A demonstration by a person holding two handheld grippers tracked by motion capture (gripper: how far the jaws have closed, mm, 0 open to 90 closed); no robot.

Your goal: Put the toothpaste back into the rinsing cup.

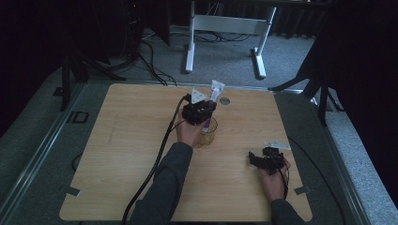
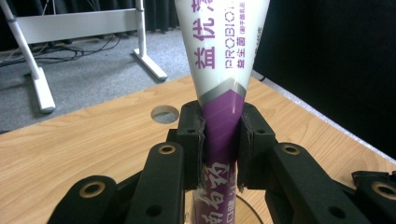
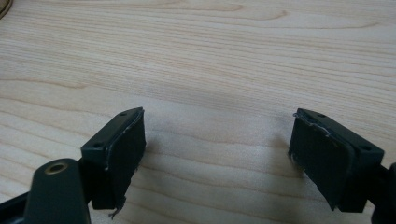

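A white and purple toothpaste tube [image 2: 223,79] stands nearly upright, its flat crimped end up, in my left gripper [image 2: 221,140], whose jaws are shut on its purple lower part. From above, the tube [image 1: 215,93] rises behind my left gripper [image 1: 205,110] and its lower end goes into a clear amber glass cup [image 1: 207,133] at the middle of the wooden table [image 1: 131,140]. My right gripper [image 1: 258,159] rests low at the table's right front. Its pads [image 3: 125,149] stand wide apart over bare wood, so my right gripper [image 3: 217,156] is open and holds nothing.
A round grommet hole [image 1: 225,101] sits in the table near the far edge, just right of the tube. A black cable [image 1: 157,159] trails from my left gripper toward the front edge. Beyond the table stand a white desk frame [image 1: 225,33] and dark tripod legs.
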